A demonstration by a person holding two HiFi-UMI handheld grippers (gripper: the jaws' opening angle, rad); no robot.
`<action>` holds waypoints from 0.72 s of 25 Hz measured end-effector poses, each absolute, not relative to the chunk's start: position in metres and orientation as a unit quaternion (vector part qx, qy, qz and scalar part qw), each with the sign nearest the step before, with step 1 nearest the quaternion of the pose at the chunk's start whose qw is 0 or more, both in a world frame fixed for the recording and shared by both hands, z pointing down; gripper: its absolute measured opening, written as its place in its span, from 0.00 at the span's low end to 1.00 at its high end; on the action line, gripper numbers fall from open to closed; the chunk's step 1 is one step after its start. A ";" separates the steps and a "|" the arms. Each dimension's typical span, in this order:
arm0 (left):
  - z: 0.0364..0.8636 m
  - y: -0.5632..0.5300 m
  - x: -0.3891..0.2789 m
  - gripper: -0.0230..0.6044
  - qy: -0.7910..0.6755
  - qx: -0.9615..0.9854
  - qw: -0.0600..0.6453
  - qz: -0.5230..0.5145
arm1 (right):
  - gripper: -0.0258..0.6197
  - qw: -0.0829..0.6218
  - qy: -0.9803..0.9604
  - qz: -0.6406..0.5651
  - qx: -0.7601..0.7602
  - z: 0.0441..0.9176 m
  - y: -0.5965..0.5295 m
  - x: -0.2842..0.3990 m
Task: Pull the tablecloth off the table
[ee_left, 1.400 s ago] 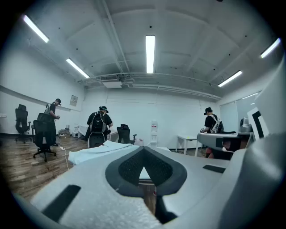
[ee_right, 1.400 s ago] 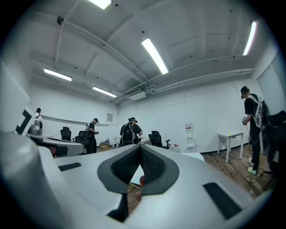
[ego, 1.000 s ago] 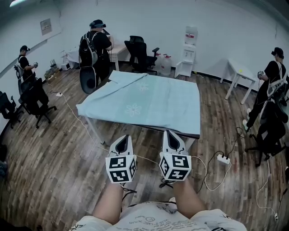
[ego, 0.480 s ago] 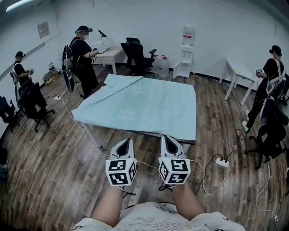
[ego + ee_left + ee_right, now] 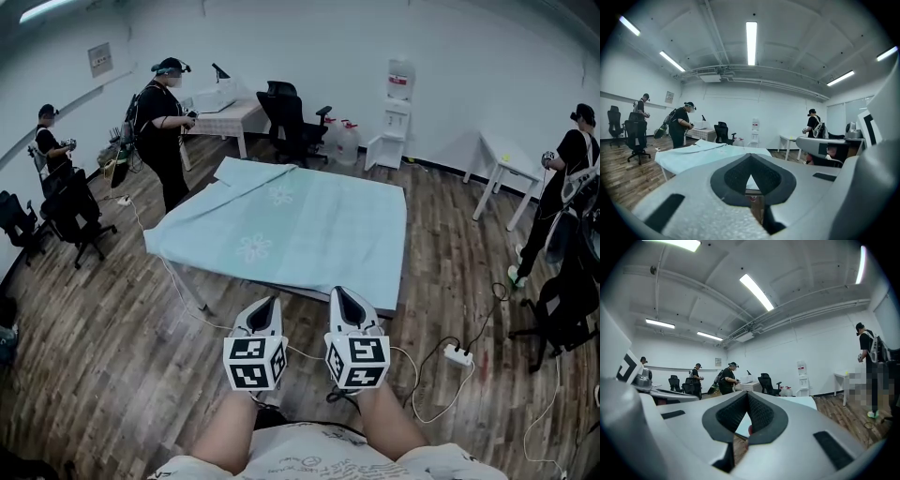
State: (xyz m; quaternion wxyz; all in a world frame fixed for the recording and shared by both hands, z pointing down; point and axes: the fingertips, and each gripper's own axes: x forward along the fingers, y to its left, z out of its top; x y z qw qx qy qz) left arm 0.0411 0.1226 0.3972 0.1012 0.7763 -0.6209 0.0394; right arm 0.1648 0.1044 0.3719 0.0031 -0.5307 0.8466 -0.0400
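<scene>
A light blue tablecloth [image 5: 300, 220] with faint flower prints covers the table [image 5: 389, 307] in the middle of the room; its far left corner is folded over. Both grippers are held side by side in front of me, short of the table's near edge and touching nothing. The left gripper [image 5: 265, 306] is shut and empty, and the right gripper [image 5: 343, 296] is shut and empty too. In the left gripper view the closed left gripper [image 5: 749, 160] points at the tablecloth [image 5: 693, 154]. In the right gripper view the closed right gripper [image 5: 748, 398] points at the tablecloth's edge [image 5: 804, 401].
A person in black [image 5: 162, 127] stands by the table's far left corner. Another person [image 5: 52, 141] is at the left wall and a third [image 5: 567, 183] at the right. A power strip [image 5: 458, 355] with cables lies on the floor right of me. Office chairs [image 5: 291, 112], a water dispenser [image 5: 397, 103] and a white side table [image 5: 502, 155] line the walls.
The person in black has walked left, away from the table's far corner. My view has shifted slightly; both grippers stay shut and side by side before the table's near edge.
</scene>
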 end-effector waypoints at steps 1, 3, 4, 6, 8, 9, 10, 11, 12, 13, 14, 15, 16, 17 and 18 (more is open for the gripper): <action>0.396 0.118 0.042 0.05 -0.623 0.775 0.099 0.038 | 0.06 0.004 0.847 -0.039 -0.530 0.372 0.101 0.167; 0.394 0.108 0.044 0.05 -0.624 0.775 0.095 0.035 | 0.06 0.003 0.847 -0.036 -0.531 0.373 0.092 0.169; 0.394 0.102 0.045 0.05 -0.624 0.775 0.095 0.034 | 0.06 0.001 0.846 -0.035 -0.532 0.374 0.088 0.170; 0.398 0.092 0.047 0.05 -0.619 0.778 0.099 0.034 | 0.06 -0.002 0.844 -0.034 -0.536 0.377 0.078 0.171; 0.402 0.080 0.047 0.05 -0.613 0.782 0.102 0.035 | 0.06 -0.003 0.842 -0.033 -0.539 0.380 0.066 0.171; 0.404 0.073 0.047 0.05 -0.611 0.784 0.103 0.035 | 0.06 -0.002 0.841 -0.034 -0.540 0.381 0.059 0.171; 0.406 0.065 0.046 0.05 -0.609 0.786 0.103 0.034 | 0.06 -0.003 0.840 -0.033 -0.541 0.382 0.052 0.170; 0.408 0.056 0.045 0.05 -0.607 0.787 0.103 0.032 | 0.06 -0.004 0.839 -0.031 -0.543 0.383 0.044 0.169; 0.410 0.046 0.043 0.05 -0.606 0.788 0.104 0.029 | 0.06 -0.007 0.838 -0.028 -0.545 0.384 0.036 0.168; 0.411 0.036 0.040 0.05 -0.604 0.789 0.106 0.027 | 0.06 -0.010 0.836 -0.026 -0.548 0.386 0.027 0.165; 0.413 0.025 0.037 0.05 -0.603 0.790 0.108 0.025 | 0.06 -0.013 0.834 -0.024 -0.551 0.388 0.018 0.163; 0.414 0.014 0.034 0.05 -0.602 0.790 0.110 0.022 | 0.06 -0.015 0.832 -0.024 -0.554 0.390 0.008 0.160; 0.414 0.003 0.031 0.05 -0.600 0.792 0.110 0.021 | 0.06 -0.017 0.830 -0.025 -0.557 0.392 -0.002 0.158; 0.415 -0.008 0.029 0.05 -0.597 0.795 0.110 0.020 | 0.06 -0.019 0.827 -0.026 -0.561 0.394 -0.013 0.155; 0.415 -0.021 0.026 0.05 -0.592 0.798 0.112 0.020 | 0.06 -0.021 0.824 -0.028 -0.565 0.396 -0.026 0.153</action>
